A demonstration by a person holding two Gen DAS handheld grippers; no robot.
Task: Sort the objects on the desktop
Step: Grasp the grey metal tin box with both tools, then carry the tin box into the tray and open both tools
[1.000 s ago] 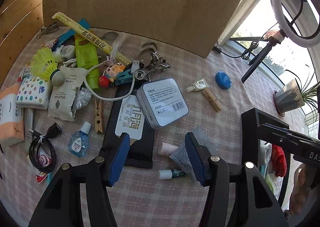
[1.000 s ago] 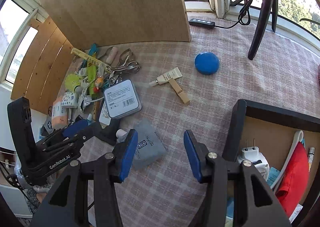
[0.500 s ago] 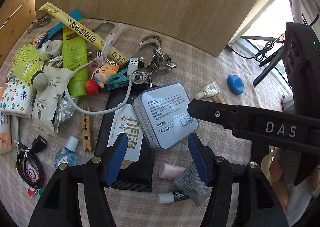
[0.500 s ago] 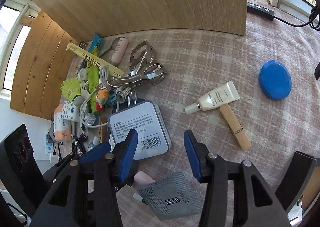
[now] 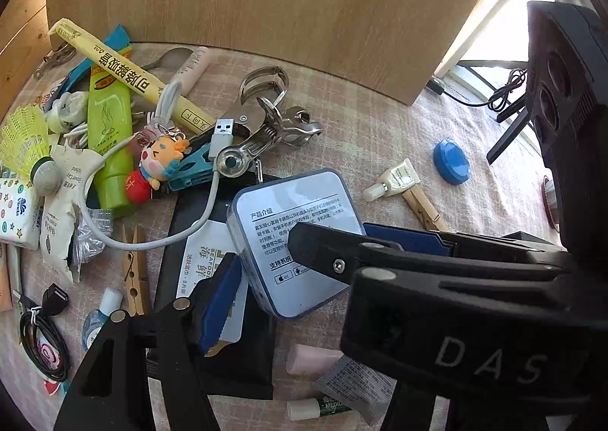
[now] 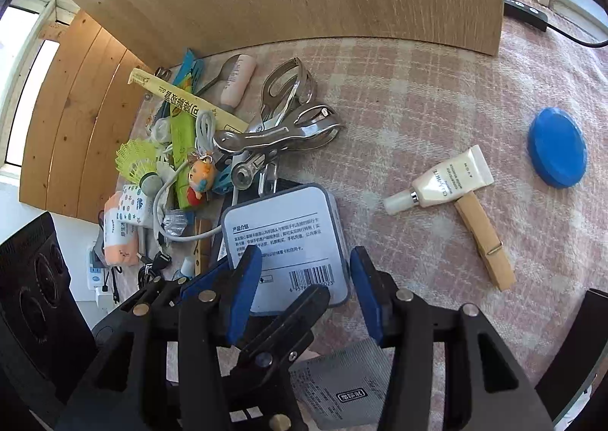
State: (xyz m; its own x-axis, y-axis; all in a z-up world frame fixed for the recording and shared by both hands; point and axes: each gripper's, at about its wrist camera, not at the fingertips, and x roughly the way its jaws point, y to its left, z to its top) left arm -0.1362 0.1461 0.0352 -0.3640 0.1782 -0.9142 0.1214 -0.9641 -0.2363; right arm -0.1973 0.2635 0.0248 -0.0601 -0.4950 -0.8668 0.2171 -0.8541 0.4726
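Step in hand: picking the tin box (image 6: pixel 285 241) out of the clutter. Both claws converge on it. My right claw (image 6: pixel 302 288) is spread, pads straddling the box's near edge, not clamped as far as I can tell. My left claw (image 5: pixel 294 281) is also spread; one blue pad shows at the box's near-left corner, the other is hidden behind the right claw. Box lies on a black pouch (image 5: pixel 224 358) on the table (image 6: pixel 437 96). Next: close, lift clear. Beyond: metal clips (image 6: pixel 288 127), cream tube (image 6: pixel 444 180), blue lid (image 6: pixel 556 148).

Clutter pile (image 6: pixel 182 149) crowds the tin's (image 6: pixel 285 241) left; bare cloth (image 6: pixel 418 96) lies right.
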